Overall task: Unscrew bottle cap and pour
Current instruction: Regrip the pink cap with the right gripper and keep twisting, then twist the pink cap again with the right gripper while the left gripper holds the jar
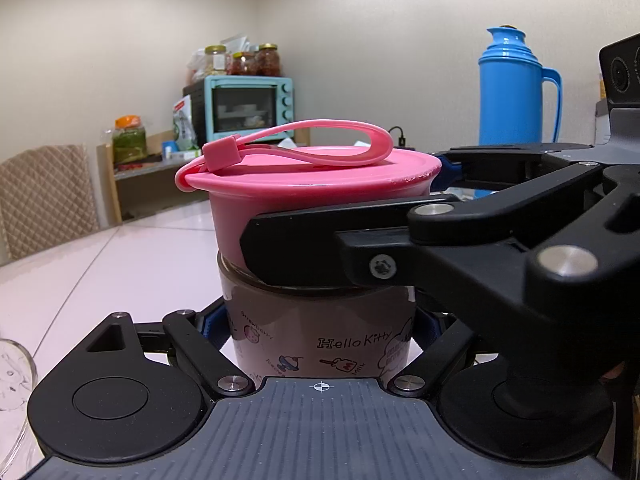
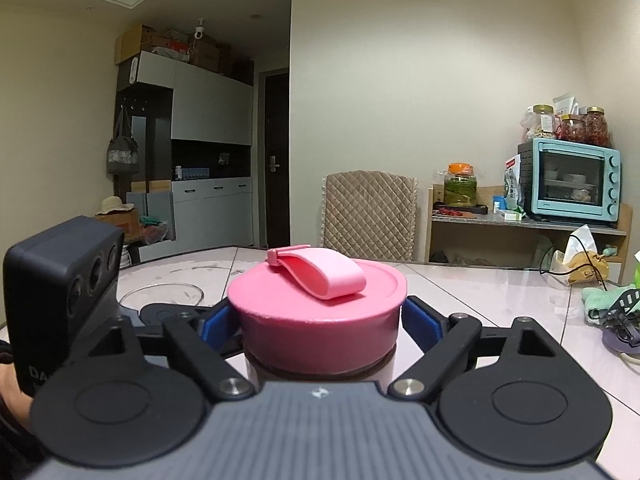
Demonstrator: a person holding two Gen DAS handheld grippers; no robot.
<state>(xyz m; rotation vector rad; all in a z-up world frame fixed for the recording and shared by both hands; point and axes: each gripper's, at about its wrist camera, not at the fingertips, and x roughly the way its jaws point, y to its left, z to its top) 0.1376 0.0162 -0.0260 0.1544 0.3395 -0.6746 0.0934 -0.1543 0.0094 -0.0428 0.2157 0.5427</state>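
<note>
Your left gripper (image 1: 320, 332) fills the bottom of the left wrist view, its blue-padded fingers closed against the body of the bottle (image 1: 320, 320) at lower centre. Across the middle of that frame your right gripper (image 1: 352, 220) reaches in from the right, clamped on the pink cap (image 1: 308, 184); in the right wrist view the blue pads (image 2: 214, 326) press the cap's sides at lower centre. Both grips look set. The cap sits level on the bottle's neck with no clear gap, so I judge the unscrewing barely begun or not started. Turning it off, lifting it away and pouring all remain. A glass vessel's rim (image 2: 160, 294) shows at left centre, probably your pour target.
</note>
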